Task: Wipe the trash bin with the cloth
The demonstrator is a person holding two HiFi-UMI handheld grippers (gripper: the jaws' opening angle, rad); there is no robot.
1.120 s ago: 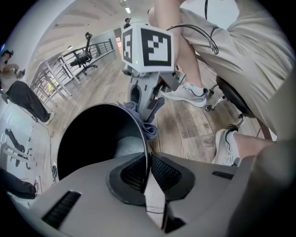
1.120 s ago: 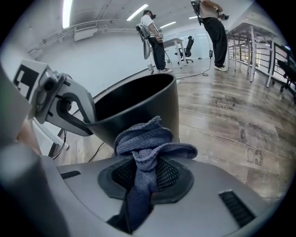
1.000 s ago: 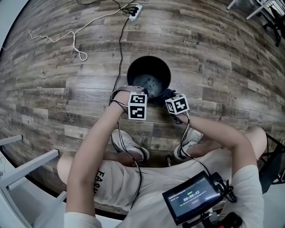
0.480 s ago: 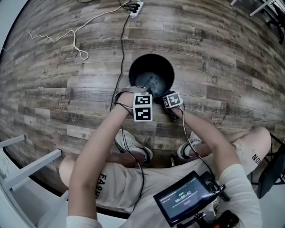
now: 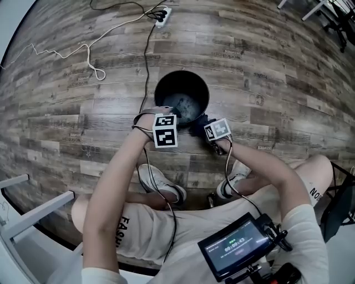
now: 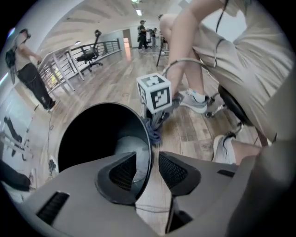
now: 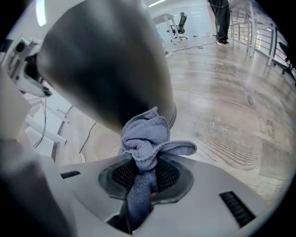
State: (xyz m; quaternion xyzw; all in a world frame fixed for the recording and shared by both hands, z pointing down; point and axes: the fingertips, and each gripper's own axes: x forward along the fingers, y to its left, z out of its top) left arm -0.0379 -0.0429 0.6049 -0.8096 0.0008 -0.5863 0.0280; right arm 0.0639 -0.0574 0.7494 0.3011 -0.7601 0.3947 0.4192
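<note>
Low, cloth (image 7: 145,139) beside bin (image 7: 106,69) wall, floor (image 7: 231,115) beyond

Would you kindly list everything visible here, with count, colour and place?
trash bin: one, black, mid-floor before the person.
cloth: one, blue-grey, bunched beside the bin's outer wall.
floor: one, grey-brown wood planks, underneath everything.
power strip: one, white, beyond the bin.
cable: one, white, looped far left.
screen: one, black, at the person's front.
shoes: two, white, near the bin.
left gripper: grey, jaws have just been opening, astride the bin's rim.
right gripper: grey, shut on the cloth.
</note>
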